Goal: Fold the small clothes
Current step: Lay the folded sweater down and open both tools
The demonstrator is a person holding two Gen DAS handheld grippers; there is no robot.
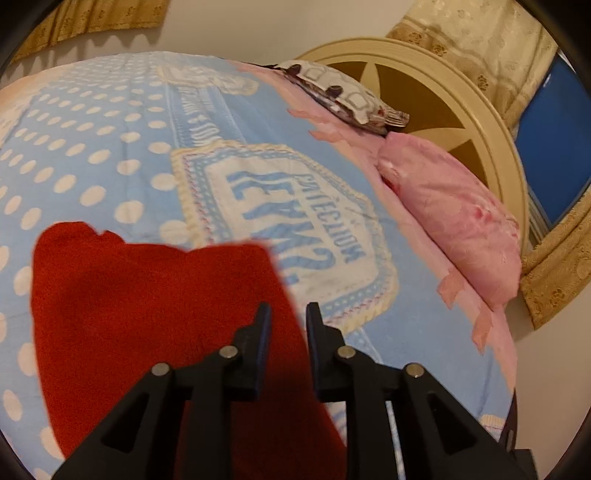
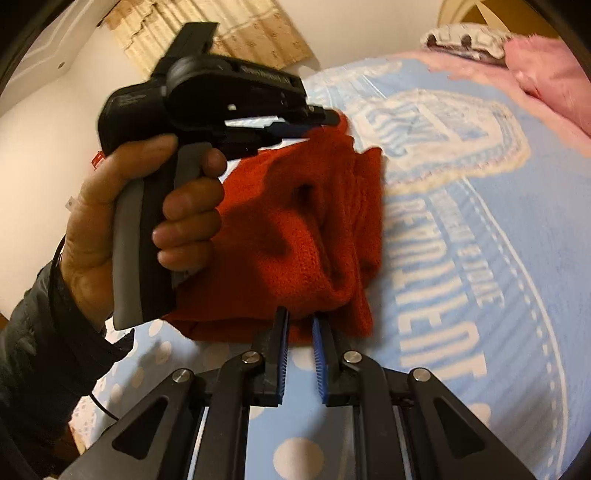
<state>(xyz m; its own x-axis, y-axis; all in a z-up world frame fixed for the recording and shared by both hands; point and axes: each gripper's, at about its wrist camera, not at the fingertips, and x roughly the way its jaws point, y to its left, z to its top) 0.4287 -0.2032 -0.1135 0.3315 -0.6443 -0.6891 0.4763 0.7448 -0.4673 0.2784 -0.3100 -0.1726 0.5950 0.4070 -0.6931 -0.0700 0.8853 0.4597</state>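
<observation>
A red knitted garment (image 1: 129, 295) lies bunched on the light blue dotted blanket (image 1: 110, 129). In the left wrist view my left gripper (image 1: 289, 308) has the garment's edge running between its narrow-set fingers. The right wrist view shows that same left gripper (image 2: 332, 118), held in a person's hand (image 2: 110, 221), pinching the far upper corner of the garment (image 2: 295, 221) and lifting it. My right gripper (image 2: 300, 316) has its blue pads (image 2: 282, 347) closed on the near folded edge of the garment. Both views are slightly blurred.
The blanket (image 2: 480, 258) carries a large white badge with blue lettering (image 1: 295, 206). A pink pillow (image 1: 450, 221) and a patterned pillow (image 1: 343, 96) lie by the cream headboard (image 1: 461, 96). Gold curtains (image 1: 480, 33) hang behind, and a dark sleeve (image 2: 44, 350) reaches in at lower left.
</observation>
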